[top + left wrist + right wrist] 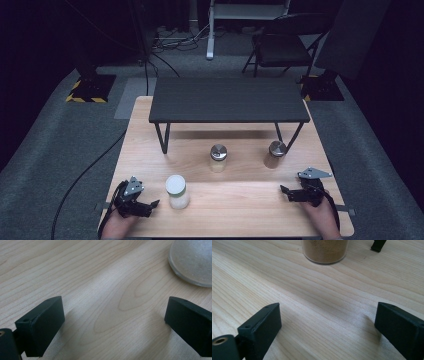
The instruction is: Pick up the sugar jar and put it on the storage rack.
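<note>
Your left gripper (150, 205), jaws apart, faces the white jar (177, 191); your right gripper (286, 191), jaws apart, idles by the brown jar (274, 154), ready.

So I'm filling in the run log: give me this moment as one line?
left gripper: open, beside white-lidded jar | right gripper: open, holding nothing | two metal-lidded jars untouched by shelf

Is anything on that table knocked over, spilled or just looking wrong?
Nothing stands out. The white-lidded jar and the two metal-lidded jars stand upright with lids on, nothing spilled around them. Both grippers rest open on the wooden table, holding nothing.
</note>
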Available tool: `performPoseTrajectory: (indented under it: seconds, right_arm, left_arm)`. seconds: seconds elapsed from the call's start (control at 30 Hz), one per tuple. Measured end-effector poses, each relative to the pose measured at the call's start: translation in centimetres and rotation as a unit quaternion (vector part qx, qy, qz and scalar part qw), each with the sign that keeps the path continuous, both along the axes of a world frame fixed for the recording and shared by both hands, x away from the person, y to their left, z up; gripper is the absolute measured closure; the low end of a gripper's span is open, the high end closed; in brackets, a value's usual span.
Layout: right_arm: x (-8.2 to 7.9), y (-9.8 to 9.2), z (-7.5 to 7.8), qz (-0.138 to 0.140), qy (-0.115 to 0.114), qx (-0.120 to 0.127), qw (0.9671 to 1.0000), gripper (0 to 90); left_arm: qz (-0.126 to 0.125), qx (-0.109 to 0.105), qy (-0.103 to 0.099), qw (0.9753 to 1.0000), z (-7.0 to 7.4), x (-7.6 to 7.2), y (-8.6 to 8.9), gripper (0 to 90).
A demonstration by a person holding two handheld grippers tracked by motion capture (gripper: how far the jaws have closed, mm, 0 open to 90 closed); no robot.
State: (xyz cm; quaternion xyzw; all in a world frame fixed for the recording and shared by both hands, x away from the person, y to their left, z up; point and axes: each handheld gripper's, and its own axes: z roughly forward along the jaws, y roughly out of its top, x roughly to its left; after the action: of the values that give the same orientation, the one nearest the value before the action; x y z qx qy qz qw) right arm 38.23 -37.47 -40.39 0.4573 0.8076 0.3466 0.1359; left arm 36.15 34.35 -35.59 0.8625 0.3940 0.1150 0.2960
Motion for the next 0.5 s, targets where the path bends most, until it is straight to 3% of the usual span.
performPoseTrajectory:
  seconds: [0.4,0.5]
  right_arm:
    - [0.13,0.0,0.0,-0.001,0.002,0.001,1.0,6.4]
    - [0.14,0.01,0.0,-0.001,0.001,0.001,1.0,6.4]
  left_arm:
    - [-0.005,-0.002,0.0,1.0,0.03,-0.08,0.3,3.4]
    - [-0.002,-0.02,-0.004,0.9998,-0.11,-0.19,0.88,4.0]
